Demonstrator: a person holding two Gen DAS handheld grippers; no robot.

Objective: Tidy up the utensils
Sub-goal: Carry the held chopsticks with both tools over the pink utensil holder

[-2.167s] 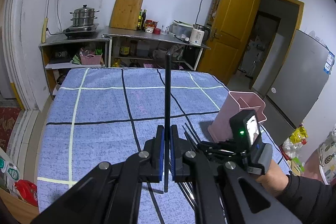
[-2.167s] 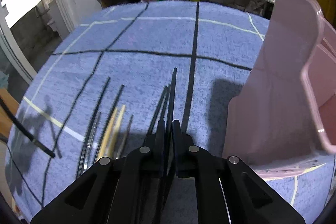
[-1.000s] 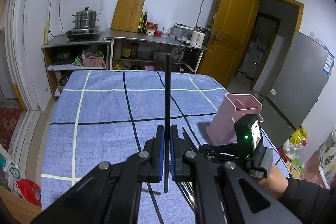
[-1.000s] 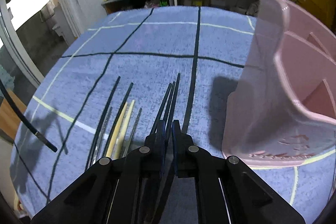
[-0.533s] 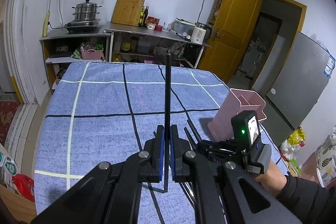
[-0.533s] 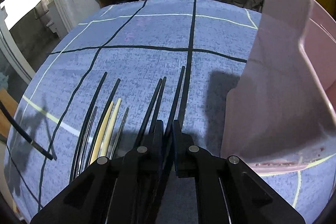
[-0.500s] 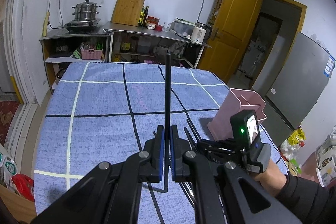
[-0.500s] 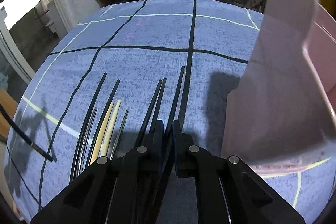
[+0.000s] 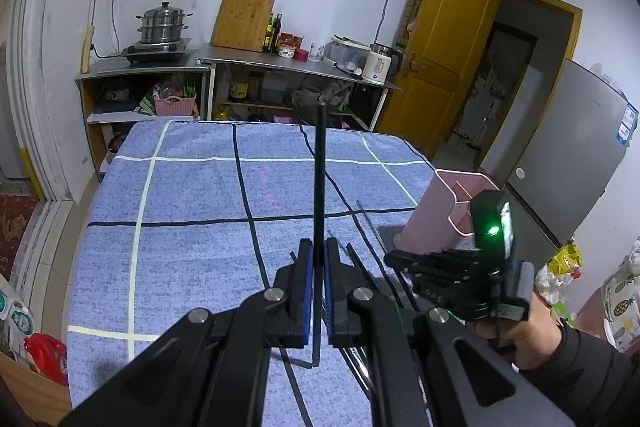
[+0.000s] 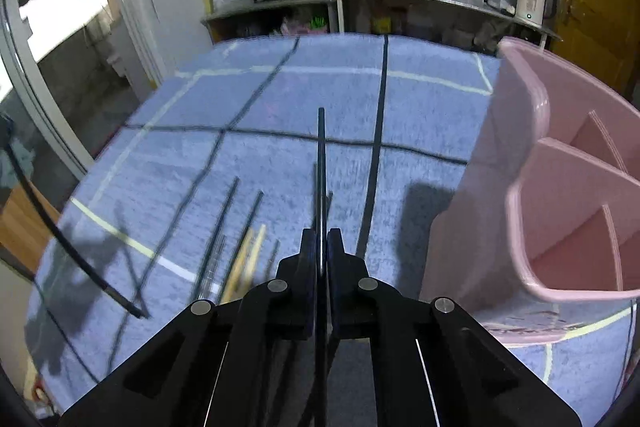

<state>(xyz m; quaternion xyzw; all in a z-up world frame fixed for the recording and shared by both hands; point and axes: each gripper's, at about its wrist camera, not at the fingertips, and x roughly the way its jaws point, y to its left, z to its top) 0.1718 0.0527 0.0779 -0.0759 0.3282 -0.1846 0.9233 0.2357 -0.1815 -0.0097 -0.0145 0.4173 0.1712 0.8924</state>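
The step in hand seems to be carrying one thin black chopstick (image 10: 321, 163) to the pink plastic utensil holder (image 10: 560, 187) that stands on the blue checked cloth of the table (image 10: 280, 99). To do it well, I think the right gripper (image 10: 321, 239) should bring the stick clear of the loose ones on the cloth, tip it more upright, and lower its end into one compartment without knocking the light holder, which could slide or tip over. Which compartment is meant I cannot tell.

The fingers of the right gripper are closed tightly on this black chopstick, which points forward over the cloth, just left of the holder. In the left wrist view the left gripper (image 9: 315, 251) also has its fingers pressed together on a second black chopstick (image 9: 319, 167), which stands almost upright; its lower end hangs just above the cloth.

Other utensils lie flat near the right gripper: two more black chopsticks (image 10: 224, 219), a pale wooden pair (image 10: 250, 255) and something thin and metallic, too blurred to name. The holder looks empty in the parts that are visible.
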